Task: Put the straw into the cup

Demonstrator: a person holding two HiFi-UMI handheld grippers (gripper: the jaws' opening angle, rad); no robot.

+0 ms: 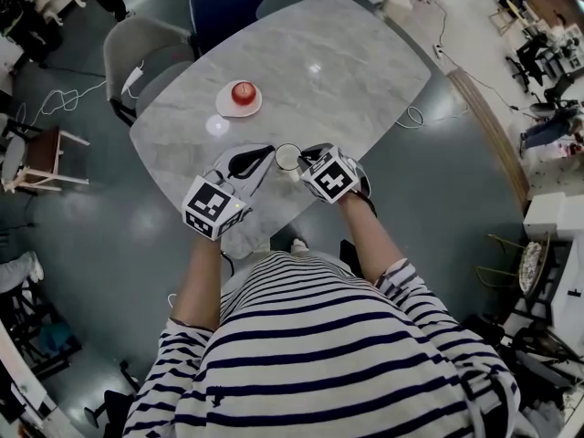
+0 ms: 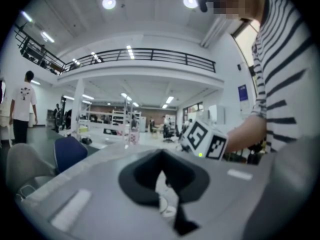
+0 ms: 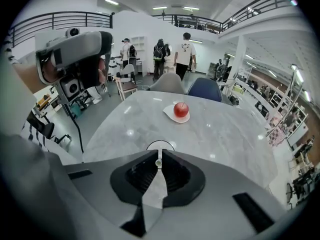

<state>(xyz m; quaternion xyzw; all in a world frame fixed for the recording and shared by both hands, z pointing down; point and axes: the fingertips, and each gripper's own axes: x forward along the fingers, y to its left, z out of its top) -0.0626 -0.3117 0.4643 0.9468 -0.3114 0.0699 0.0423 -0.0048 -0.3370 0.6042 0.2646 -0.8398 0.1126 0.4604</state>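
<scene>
A clear cup (image 1: 287,156) stands on the marble table (image 1: 347,71) near its front edge, between my two grippers. In the right gripper view its rim (image 3: 160,145) shows just past the jaw tips. My right gripper (image 1: 307,156) (image 3: 158,159) is shut on a white straw (image 3: 158,162), which I see end-on between the jaws, pointing at the cup. My left gripper (image 1: 268,154) (image 2: 161,159) sits just left of the cup, shut on a crumpled white scrap (image 2: 166,201) that looks like the straw's paper wrapper. The cup is hidden in the left gripper view.
A red apple (image 1: 243,92) on a white plate (image 1: 224,108) sits mid-table, beyond the cup. A grey chair (image 1: 137,48) and a blue chair (image 1: 224,3) stand at the table's far side. The right gripper's marker cube (image 2: 206,139) shows in the left gripper view. People stand in the background.
</scene>
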